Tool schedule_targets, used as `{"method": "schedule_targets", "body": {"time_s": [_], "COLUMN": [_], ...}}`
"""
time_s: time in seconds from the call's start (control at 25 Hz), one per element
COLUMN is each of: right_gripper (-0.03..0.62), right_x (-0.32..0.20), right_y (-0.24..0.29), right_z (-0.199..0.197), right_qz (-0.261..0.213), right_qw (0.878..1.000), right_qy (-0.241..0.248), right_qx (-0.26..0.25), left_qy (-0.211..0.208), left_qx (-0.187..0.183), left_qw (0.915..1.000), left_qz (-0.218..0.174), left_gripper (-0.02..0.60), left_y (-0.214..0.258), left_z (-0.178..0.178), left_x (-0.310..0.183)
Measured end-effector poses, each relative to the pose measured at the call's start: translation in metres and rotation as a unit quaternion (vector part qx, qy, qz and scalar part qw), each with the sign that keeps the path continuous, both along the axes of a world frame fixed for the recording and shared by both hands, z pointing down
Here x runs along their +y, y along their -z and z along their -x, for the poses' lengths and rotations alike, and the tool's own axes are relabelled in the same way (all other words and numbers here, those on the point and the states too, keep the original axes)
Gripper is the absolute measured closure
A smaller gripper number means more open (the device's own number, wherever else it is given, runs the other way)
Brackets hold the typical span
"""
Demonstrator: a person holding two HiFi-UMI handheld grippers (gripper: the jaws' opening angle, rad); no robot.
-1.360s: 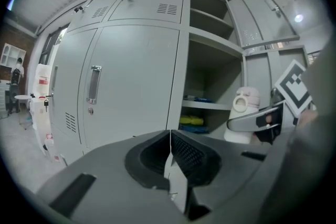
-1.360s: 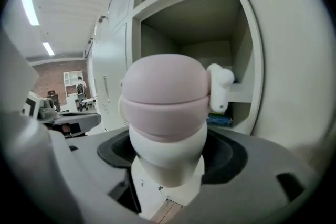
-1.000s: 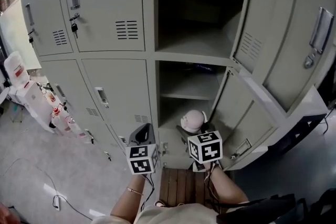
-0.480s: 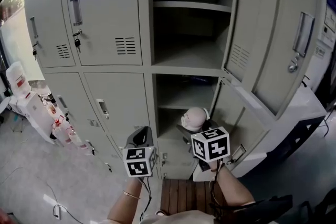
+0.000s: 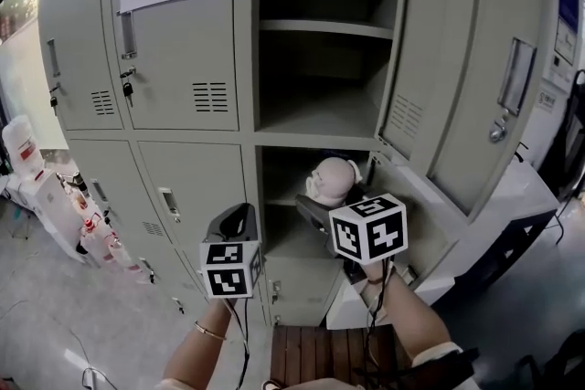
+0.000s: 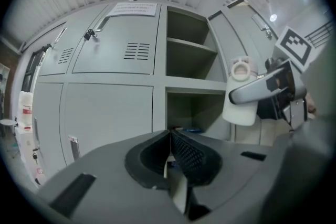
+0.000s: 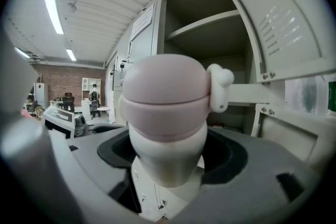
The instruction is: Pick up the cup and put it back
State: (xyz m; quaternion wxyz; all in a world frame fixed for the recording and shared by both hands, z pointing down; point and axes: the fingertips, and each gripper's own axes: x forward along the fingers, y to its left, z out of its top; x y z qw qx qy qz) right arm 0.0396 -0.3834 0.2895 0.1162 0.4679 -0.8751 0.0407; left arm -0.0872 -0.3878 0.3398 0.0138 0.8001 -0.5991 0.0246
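Midway, the right gripper [image 7: 168, 165] clamps the lidded cup [image 7: 165, 107] aloft; the left gripper [image 6: 170, 152] is closed, empty. Next, probably: set it on the locker shelf [image 5: 320, 26] ahead.

White cup [image 5: 331, 180], pink domed lid [image 7: 165, 86] on, upright, held in air, just 4 o'clock of head-view centre.

Bright ceiling strips [image 7: 52, 10]; fisheye edge warp; dark vignetted corners.
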Motion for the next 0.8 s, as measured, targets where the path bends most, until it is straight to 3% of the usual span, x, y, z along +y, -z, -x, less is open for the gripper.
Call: {"method": "schedule_targets", "body": {"time_s": [0.36,0.8], "right_gripper": [0.253,0.253], "right_x": [-0.010,-0.030], "right_y": [0.057,0.117], "right_z": [0.002,0.005], "right_qz": [-0.014,-0.027], "right_qw": [1.000,0.999], "right_qy": [0.015,0.008], "right_qx": [-0.011,-0.023], "left_qy": [-0.008,-0.011], "left_qx": [0.011,-0.012], "left_qw": [0.9997,0.9972], "left_qz": [-0.019,-0.073], "left_gripper": [0.571,0.571], "left_y": [0.042,0.113], "left_z": [0.002,0.007], "left_x": [-0.013,-0.021]}}
